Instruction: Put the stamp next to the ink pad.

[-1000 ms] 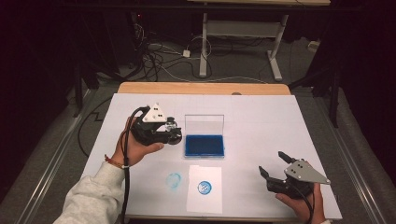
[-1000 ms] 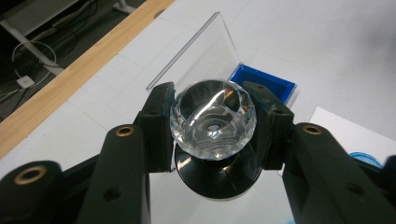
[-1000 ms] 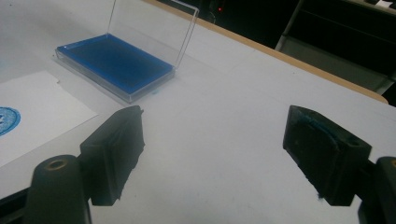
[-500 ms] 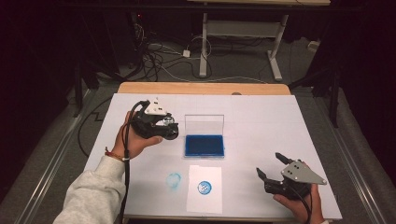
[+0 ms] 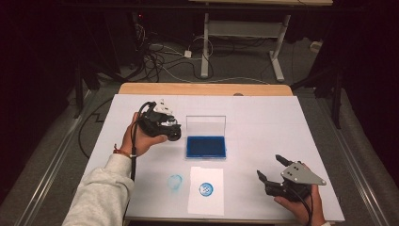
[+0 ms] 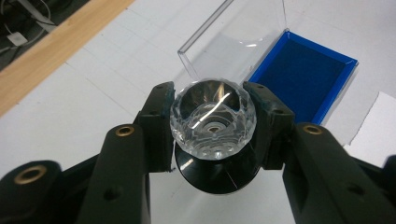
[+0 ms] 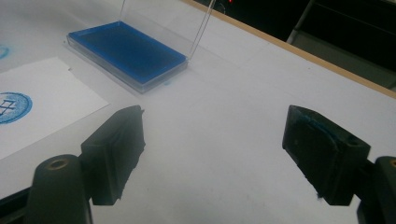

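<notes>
1. Your left gripper (image 6: 213,128) is clamped on a clear faceted crystal-like stamp knob with a round black base (image 6: 214,126); both black pads press its sides.
2. In the high view that left gripper (image 5: 162,123) is held above the white table cover (image 5: 263,117), just left of the blue ink pad in its clear plastic case (image 5: 205,146), not touching it.
3. The case's clear lid (image 5: 205,125) stands upright at the back edge of the pad; in the left gripper view the blue pad (image 6: 306,77) lies ahead and to the right of the held stamp.
4. Your right gripper (image 5: 277,173) rests low near the front right of the table, jaws wide apart with nothing between them; its right pad (image 7: 322,156) carries blue ink smears.
5. A white sheet of paper with a round blue stamp print (image 5: 205,189) lies in front of the ink pad.
6. A fainter blue ring mark (image 5: 175,181) sits on the table cover just left of the sheet.
</notes>
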{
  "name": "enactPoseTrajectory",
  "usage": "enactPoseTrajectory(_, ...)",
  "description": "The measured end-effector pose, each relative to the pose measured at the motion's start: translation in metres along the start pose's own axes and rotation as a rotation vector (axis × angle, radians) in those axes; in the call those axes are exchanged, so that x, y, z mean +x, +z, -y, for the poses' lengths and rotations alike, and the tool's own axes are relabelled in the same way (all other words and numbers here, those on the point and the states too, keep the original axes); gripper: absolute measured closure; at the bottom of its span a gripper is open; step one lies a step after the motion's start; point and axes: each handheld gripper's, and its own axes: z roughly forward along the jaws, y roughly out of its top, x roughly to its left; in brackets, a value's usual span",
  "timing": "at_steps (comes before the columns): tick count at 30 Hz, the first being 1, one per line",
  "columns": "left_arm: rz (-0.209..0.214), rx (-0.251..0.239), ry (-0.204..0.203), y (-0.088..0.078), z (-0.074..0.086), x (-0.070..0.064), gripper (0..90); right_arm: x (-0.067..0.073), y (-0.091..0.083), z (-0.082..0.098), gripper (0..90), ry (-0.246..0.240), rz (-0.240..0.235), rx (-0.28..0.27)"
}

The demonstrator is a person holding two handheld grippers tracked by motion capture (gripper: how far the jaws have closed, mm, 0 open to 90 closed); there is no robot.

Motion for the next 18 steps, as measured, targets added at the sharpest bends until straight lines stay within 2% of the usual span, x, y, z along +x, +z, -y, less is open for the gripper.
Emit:
enactPoseTrajectory(6, -0.018, 0.047, -0.002, 0.017, 0.005, 0.0, 54.5, 0.001, 0.001, 0.001, 21.2, -0.001, -0.007, 0.007)
enactPoseTrajectory(18, -0.018, 0.068, -0.03, 0.037, 0.025, -0.002, 54.4, 0.002, 0.002, 0.002, 21.3, -0.011, -0.016, 0.013)
